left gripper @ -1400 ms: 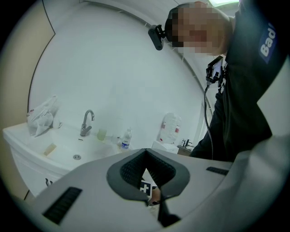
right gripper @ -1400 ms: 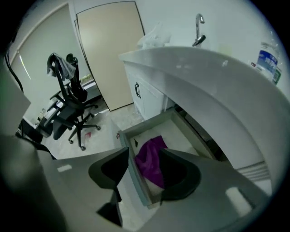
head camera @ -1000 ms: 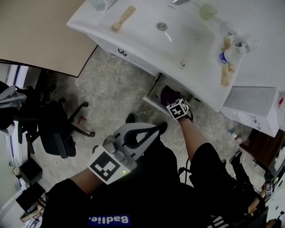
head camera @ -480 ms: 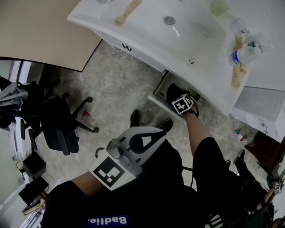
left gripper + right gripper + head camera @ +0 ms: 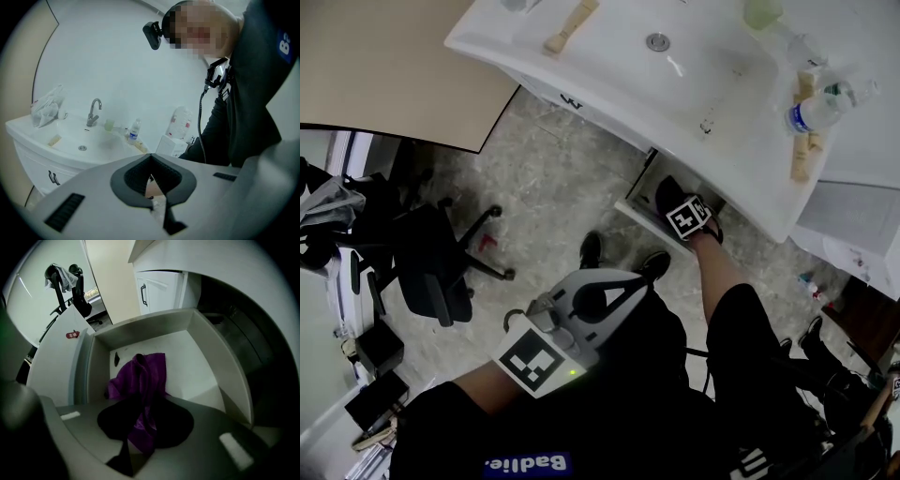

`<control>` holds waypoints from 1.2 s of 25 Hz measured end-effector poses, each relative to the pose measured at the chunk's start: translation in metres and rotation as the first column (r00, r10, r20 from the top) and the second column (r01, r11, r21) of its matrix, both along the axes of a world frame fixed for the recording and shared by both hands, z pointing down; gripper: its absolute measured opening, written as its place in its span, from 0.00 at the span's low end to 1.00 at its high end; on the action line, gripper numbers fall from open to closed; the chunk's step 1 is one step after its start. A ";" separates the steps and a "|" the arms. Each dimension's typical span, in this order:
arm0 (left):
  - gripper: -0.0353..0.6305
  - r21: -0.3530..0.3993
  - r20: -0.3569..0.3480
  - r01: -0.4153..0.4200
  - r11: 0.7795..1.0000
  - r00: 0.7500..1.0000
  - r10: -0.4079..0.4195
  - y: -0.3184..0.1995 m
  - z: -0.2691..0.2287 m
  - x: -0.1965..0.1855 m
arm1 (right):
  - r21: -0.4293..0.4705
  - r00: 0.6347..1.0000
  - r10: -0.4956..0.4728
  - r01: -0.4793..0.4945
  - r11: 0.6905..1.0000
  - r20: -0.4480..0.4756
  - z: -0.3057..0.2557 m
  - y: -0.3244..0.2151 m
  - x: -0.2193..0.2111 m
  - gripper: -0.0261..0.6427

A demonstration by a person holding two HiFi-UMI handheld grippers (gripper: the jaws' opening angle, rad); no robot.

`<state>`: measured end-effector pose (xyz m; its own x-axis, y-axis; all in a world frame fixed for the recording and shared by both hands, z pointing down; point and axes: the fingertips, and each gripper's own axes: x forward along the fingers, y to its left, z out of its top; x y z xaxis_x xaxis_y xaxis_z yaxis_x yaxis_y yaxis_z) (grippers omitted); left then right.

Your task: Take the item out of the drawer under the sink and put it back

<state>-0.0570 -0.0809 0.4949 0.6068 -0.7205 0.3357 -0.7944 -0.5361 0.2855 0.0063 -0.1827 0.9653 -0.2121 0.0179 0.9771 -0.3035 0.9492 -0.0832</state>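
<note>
Purple cloth [image 5: 140,376] is the item to fetch, and it lies bunched on the floor of the open drawer [image 5: 201,343] under the sink [image 5: 675,84].

The sink overhangs the drawer closely. A claw raised straight up from inside could strike the underside of the basin, which would jar the grip. The lift probably has to come out toward the person first.

The drawer has tall white walls. A trailing end of the cloth could drag over the front wall or snag on it as it comes out. That pull would work against a thin hold.

Most of the cloth is spread on the drawer floor, and only one raised fold runs up into the right claw [image 5: 133,451]. This claw points steeply down into the drawer. Its jaws have just been closing, and they now pinch that fold. The bite looks narrow. Soft fabric held by so little may slide out under its own weight, or unfold and hang long.

The left claw [image 5: 157,211] is held well back from the drawer, over the person's lap, with its jaws pressed together on nothing. It is too far away to catch a drop.

A small dark thing [image 5: 116,358] lies just beside the cloth and could be swept along with it.
</note>
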 end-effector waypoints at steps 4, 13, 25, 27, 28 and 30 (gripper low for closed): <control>0.06 0.010 0.001 0.001 1.000 1.000 -0.001 0.001 -0.006 0.001 | 0.015 1.000 0.022 -0.022 1.000 0.008 -0.011 -0.001 0.004 0.14; 0.06 -0.011 -0.056 0.040 0.999 0.998 -0.040 0.020 -0.030 -0.008 | 0.063 0.988 0.099 -0.107 0.992 0.118 -0.084 0.011 0.007 0.13; 0.06 0.047 -0.098 0.012 0.999 0.995 -0.007 0.033 -0.059 -0.015 | 0.108 0.924 0.220 -0.265 0.958 0.312 -0.216 0.051 0.007 0.13; 0.06 0.045 -0.098 -0.003 0.999 0.995 0.007 0.036 -0.064 -0.012 | 0.101 0.904 0.238 -0.290 0.952 0.356 -0.240 0.060 0.006 0.13; 0.06 0.049 -0.099 -0.008 0.999 0.995 0.013 0.037 -0.067 -0.011 | 0.099 0.892 0.246 -0.303 0.948 0.380 -0.253 0.063 0.005 0.13; 0.06 0.062 -0.100 -0.014 0.998 0.995 0.020 0.036 -0.070 -0.009 | 0.095 0.866 0.262 -0.331 0.939 0.426 -0.278 0.068 0.004 0.13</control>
<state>-0.0661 -0.0450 0.4250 0.6475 -0.7272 0.2278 -0.7540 -0.5682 0.3295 0.0098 -0.1143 0.6875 -0.5561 -0.2573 0.7903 -0.5458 0.8301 -0.1138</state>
